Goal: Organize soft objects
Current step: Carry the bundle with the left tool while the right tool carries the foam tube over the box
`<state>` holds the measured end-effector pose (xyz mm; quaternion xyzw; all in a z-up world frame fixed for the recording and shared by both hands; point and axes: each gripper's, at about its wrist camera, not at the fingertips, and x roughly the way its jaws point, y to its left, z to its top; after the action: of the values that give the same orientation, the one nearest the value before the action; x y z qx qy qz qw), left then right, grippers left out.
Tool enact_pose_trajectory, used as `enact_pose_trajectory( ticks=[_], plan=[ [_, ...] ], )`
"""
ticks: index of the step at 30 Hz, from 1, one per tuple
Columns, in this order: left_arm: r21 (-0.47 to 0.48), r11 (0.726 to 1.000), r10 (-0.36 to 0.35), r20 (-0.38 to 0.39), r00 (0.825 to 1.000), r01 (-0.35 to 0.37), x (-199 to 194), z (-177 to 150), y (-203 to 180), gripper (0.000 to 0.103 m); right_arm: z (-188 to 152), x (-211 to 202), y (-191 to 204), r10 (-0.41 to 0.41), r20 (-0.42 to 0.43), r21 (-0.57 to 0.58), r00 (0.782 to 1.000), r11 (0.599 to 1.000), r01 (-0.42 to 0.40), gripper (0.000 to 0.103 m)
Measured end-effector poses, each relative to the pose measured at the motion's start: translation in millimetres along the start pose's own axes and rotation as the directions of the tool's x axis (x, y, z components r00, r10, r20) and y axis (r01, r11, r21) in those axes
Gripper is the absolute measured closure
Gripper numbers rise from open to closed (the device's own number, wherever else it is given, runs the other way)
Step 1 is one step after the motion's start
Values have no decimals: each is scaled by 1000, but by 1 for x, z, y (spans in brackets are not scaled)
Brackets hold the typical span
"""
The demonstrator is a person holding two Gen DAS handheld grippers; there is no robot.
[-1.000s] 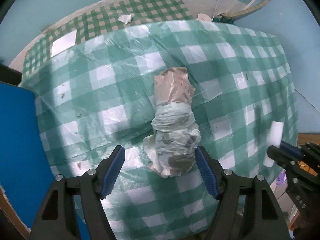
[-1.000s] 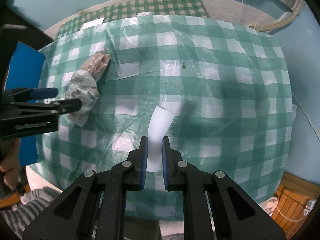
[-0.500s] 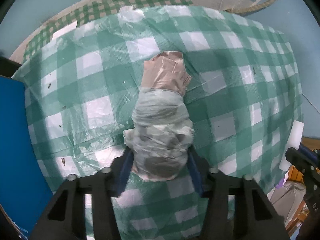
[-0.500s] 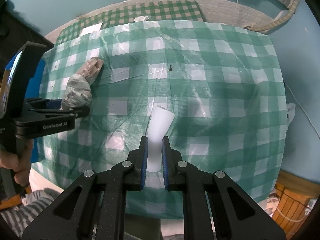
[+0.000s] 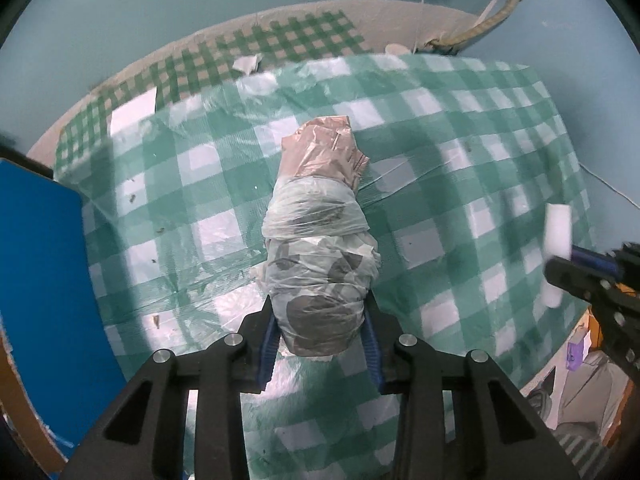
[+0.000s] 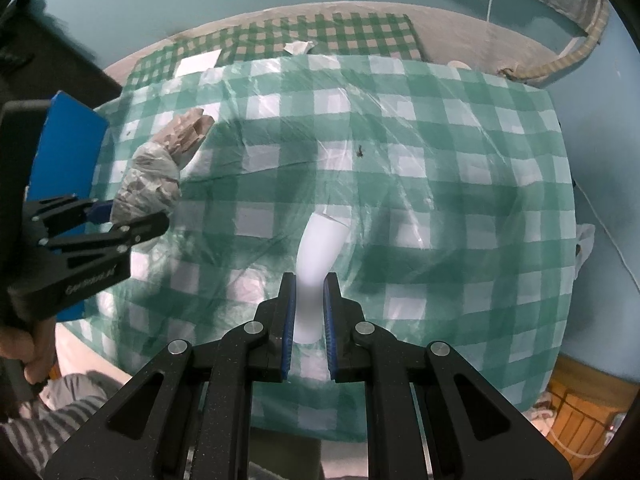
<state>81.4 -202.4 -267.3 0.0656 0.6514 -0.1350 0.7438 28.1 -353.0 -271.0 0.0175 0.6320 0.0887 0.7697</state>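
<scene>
Left wrist view looks straight down on a crumpled bundle of whitish and pinkish-brown plastic bags [image 5: 318,248], long in shape, with its near, whitish end lodged between the blue-padded fingers of the left gripper [image 5: 319,340]. Those fingers have just been closing and now press on both sides of the bundle, whose pinkish end reaches away from them over the green-and-white checked plastic-covered surface [image 5: 460,168]. A flat blue board [image 5: 44,280] sits at the left edge of that surface.

Right wrist view shows the right gripper [image 6: 310,312] with its fingers drawn narrow and pinching the lower part of a soft white foam cylinder [image 6: 320,248]; the cylinder's free end bends up and away past the fingertips, above the checked surface. At the left of this view the left gripper clasps the bag bundle, and a person's hand [image 6: 24,344] grips its handle beside a striped sleeve [image 6: 36,436]
</scene>
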Motion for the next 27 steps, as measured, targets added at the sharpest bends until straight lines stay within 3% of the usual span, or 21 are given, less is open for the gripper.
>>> enact_pose_trajectory(
  ticks=[14,27],
  plan=[
    [10,1000,9,116,993,-10,-56,-12,17,66,13,-33,24,32,67,-58,997,998,-28,92],
    [-73,997,25,214,977,-9,-118,-35,56,66,30,-57,69,84,98,-145,992,987,-69,92]
  ],
)
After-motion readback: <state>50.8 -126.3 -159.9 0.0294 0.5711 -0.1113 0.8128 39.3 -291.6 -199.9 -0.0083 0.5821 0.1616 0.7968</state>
